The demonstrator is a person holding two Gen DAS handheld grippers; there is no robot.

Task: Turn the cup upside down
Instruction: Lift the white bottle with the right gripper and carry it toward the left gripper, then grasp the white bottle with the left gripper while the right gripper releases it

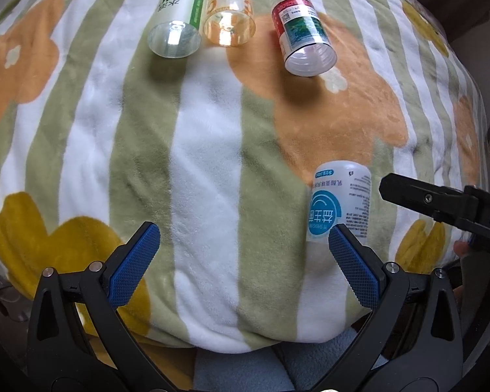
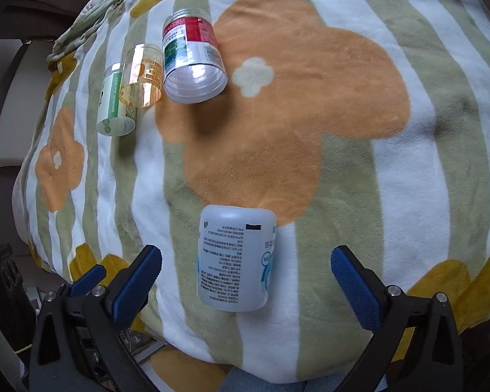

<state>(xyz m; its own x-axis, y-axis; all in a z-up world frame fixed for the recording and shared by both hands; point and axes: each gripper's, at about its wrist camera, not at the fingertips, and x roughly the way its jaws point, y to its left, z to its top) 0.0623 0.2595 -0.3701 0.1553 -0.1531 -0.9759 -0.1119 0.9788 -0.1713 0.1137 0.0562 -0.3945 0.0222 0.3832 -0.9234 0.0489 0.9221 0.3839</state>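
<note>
Both pairs of tongs stand spread wide and hold nothing: the left tongs point(image 1: 244, 263) hover over the fleece blanket with green and white stripes and orange and mustard flowers point(image 1: 205, 170), their blue ribbed pads far apart, the right-hand pad just in front of the white translucent plastic cup with a blue round label and small printed text point(image 1: 339, 204); whether it touches cannot be told. The right tongs point(image 2: 246, 276) are equally spread, and the white cup point(image 2: 235, 258) stands between their pads, clear of both. In the left wrist view a black finger of the right tongs point(image 1: 424, 197) reaches in from the right, its tip just beside the cup and apart from it. This cup stands on the near part of the blanket with its closed, rounded base up and its printing upside down, long axis roughly upright; its mouth is hidden against the fleece. Well apart, at the far side, three more containers form a row, all looking empty: a clear cup with a white and green label point(image 1: 176, 19), a clear amber-tinted cup with orange print point(image 1: 229, 14) just beside it, and a clear cup with a red, green and white label point(image 1: 302, 31) a little apart to the right.
</note>
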